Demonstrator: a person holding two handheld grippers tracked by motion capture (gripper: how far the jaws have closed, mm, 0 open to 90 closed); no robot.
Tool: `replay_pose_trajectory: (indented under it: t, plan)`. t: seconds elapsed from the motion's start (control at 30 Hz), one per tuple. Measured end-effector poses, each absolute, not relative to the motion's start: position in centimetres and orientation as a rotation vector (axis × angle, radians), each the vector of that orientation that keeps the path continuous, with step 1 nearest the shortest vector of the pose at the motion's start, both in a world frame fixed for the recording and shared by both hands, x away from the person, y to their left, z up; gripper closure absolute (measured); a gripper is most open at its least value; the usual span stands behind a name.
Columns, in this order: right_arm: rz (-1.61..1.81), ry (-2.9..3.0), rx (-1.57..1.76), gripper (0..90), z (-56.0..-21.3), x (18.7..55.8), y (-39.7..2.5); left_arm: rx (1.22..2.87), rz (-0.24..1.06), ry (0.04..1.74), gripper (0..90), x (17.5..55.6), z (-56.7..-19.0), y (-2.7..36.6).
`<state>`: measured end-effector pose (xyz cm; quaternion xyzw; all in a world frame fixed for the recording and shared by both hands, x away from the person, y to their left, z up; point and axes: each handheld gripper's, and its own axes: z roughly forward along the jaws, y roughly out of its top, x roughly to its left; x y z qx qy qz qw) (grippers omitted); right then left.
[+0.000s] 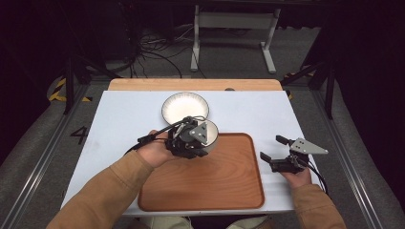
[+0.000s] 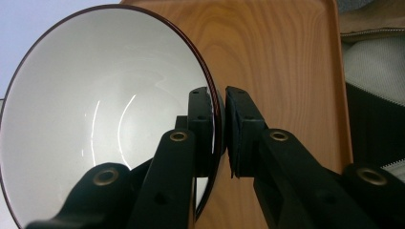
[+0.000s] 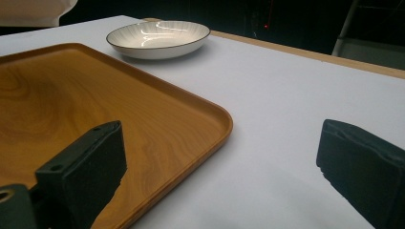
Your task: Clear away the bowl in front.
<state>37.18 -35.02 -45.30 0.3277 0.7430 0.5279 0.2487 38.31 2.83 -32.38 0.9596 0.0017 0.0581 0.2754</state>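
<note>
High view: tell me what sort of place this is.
Probably a lab or studio set up for recording, not a kitchen. A white table stands on grey carpet amid dark surroundings, with loose cables on the floor and a metal stand behind.
</note>
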Motion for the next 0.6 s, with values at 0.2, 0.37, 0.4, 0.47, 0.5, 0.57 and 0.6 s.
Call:
replay_pose_trajectory:
  t: [0.2,0.37,0.4,0.47,0.5,0.57,0.6]
  plan:
    - [1.438,2.025,0.893,3.4,-45.3,37.2,-35.0,2.608,0.122,-0.013,82.0,38.3,-33.3,2.5]
    - [1.438,2.024,0.893,3.4,-45.3,37.2,-35.0,2.628,0.093,-0.016,82.0,38.3,-34.1,2.3]
    - [1.438,2.025,0.893,3.4,-45.3,37.2,-35.0,2.632,0.088,-0.013,82.0,38.3,-34.3,2.2]
    - [1.438,2.025,0.893,3.4,-45.3,37.2,-35.0,2.64,0.082,-0.015,82.0,38.3,-34.5,2.2]
    - [1.438,2.024,0.893,3.4,-45.3,37.2,-35.0,2.648,0.076,-0.012,82.0,38.2,-34.7,2.1]
    - [1.438,2.025,0.893,3.4,-45.3,37.2,-35.0,2.655,0.07,-0.012,82.0,38.2,-35.0,2.0]
    - [1.438,2.025,0.893,3.4,-45.3,37.2,-35.0,2.661,0.062,-0.011,82.0,38.3,-35.1,1.9]
